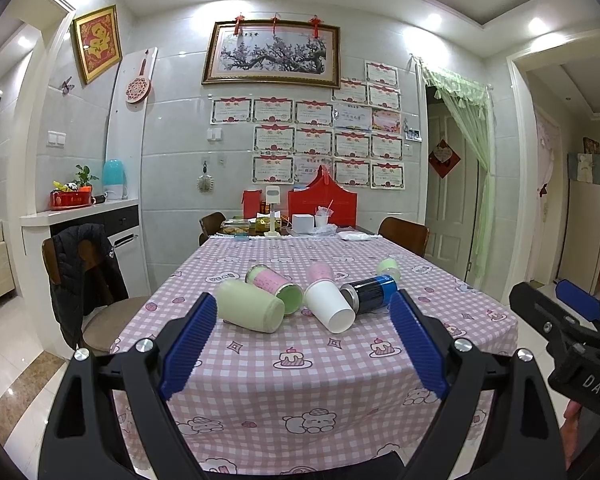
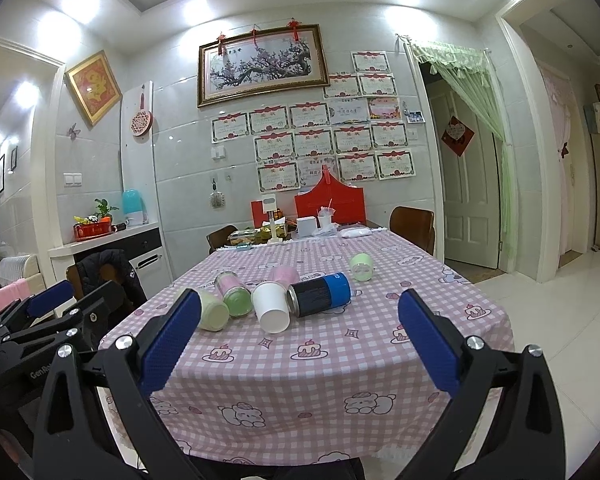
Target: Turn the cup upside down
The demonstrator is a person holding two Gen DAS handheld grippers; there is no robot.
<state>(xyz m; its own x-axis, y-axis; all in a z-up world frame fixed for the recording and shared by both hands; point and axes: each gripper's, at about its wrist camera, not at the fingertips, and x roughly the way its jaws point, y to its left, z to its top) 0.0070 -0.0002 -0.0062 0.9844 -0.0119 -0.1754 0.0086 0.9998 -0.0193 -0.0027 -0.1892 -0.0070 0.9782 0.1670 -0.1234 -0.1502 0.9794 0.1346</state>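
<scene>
Several cups lie on their sides on the pink checked tablecloth [image 1: 300, 380]: a pale green cup [image 1: 250, 312], a pink-and-green cup [image 1: 276, 286], a white paper cup [image 1: 328, 306], a black-and-blue can-shaped cup [image 1: 370, 294], a pink cup [image 1: 320, 272] behind, and a small green cup [image 1: 388, 269] farther right. They also show in the right wrist view: pale green [image 2: 212, 312], white [image 2: 271, 307], black-and-blue [image 2: 320, 294], small green [image 2: 361, 266]. My left gripper [image 1: 304, 320] is open and empty, short of the cups. My right gripper [image 2: 300, 316] is open and empty, also short of them.
The table's far end holds a red box [image 1: 322, 208], a white box [image 1: 303, 223], food containers [image 1: 236, 226] and a small stand [image 1: 273, 212]. Chairs stand around the table; one at left carries a black jacket [image 1: 84, 276]. A doorway with a green curtain [image 1: 468, 160] is at right.
</scene>
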